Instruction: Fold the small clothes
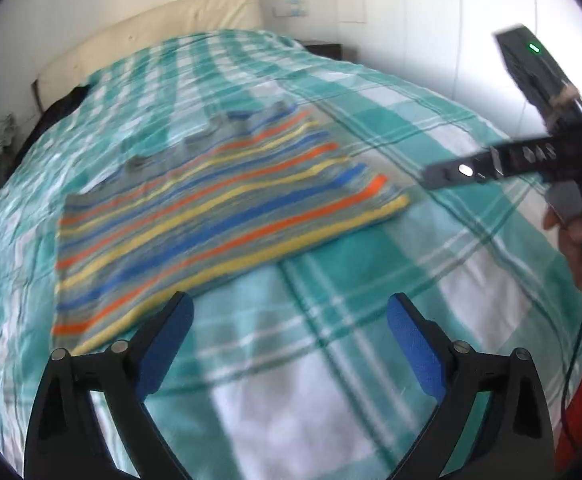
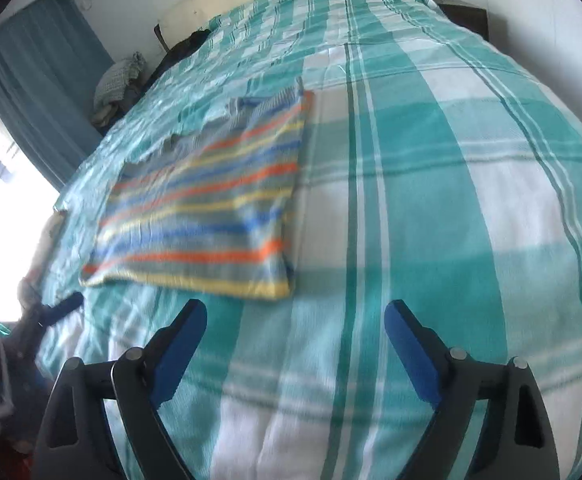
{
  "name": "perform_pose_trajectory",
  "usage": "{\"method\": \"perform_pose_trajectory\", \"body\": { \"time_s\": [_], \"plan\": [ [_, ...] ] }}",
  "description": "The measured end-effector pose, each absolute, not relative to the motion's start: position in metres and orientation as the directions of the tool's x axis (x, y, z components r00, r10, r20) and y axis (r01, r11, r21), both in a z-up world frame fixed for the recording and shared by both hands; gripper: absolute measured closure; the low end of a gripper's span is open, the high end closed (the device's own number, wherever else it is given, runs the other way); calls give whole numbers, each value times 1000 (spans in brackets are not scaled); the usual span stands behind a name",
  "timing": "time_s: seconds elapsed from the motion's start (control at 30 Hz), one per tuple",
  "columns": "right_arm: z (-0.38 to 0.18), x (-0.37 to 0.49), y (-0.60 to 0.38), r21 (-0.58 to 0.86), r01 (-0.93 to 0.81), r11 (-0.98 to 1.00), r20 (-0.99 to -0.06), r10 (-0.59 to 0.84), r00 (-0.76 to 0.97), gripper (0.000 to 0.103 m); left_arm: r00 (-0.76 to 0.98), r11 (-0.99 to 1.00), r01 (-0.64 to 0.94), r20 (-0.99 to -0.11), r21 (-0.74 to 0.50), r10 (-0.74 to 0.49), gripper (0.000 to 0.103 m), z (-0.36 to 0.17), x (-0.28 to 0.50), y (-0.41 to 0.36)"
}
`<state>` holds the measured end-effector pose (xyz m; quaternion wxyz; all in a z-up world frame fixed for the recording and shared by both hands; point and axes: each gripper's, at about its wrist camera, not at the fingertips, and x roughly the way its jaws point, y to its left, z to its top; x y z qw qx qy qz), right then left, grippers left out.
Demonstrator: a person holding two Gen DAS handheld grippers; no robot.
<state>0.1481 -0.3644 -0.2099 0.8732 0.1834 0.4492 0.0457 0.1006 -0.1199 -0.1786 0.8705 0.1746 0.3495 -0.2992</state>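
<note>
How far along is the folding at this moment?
Done: the striped shirt lies flat as a neat rectangle on the checked bedspread. In hand: nothing; left gripper and right gripper are open and empty. Left: possibly another fold; blur hides detail.

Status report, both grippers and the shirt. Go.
Left gripper and right gripper: jaws open, empty, above the bedspread. Striped shirt flat on it, not held. Nothing in the way.

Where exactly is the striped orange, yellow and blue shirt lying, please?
The striped shirt lies flat on the teal-and-white checked bedspread, left of centre in both wrist views, just beyond the open, empty grippers.
</note>
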Motion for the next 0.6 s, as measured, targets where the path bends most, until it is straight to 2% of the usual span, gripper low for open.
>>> {"method": "perform_pose_trajectory", "body": {
  "time_s": [0.03, 0.1, 0.2, 0.3, 0.37, 0.43, 0.47, 0.5, 0.6],
  "plan": [
    [-209, 169, -374, 397, 71, 915, -763, 286, 580, 16, 563, 741, 664, -719, 100, -408, 15, -181, 109, -137],
    [-210, 209, -387, 438, 47, 898, -764, 344, 545, 27, 537, 710, 695, -741, 117, -404, 19, -191, 125, -172],
    [-214, 264, -393, 473, 11, 881, -766, 405, 499, 32, 493, 691, 714, -783, 115, -379, 29, -213, 149, -210],
    [-223, 314, -398, 531, 2, 847, -745, 467, 476, 38, 501, 679, 724, -769, 122, -396, 34, -218, 155, -226],
    [-231, 342, -399, 564, 18, 826, -734, 491, 469, 41, 490, 670, 735, -764, 104, -419, 49, -218, 156, -229],
    [-239, 367, -401, 598, 39, 801, -718, 513, 470, 49, 503, 688, 719, -760, 102, -413, 79, -217, 160, -229],
    [-242, 375, -401, 618, 47, 785, -704, 525, 479, 67, 498, 700, 709, -760, 81, -417, 87, -217, 164, -227],
    [-243, 382, -400, 642, 53, 765, -688, 544, 481, 96, 488, 717, 696, -759, 41, -430, 92, -215, 170, -221],
    [-224, 386, -389, 645, 6, 764, -659, 552, 510, 95, 468, 755, 648, -733, -95, -494, 94, -201, 180, -193]
  ]
}}
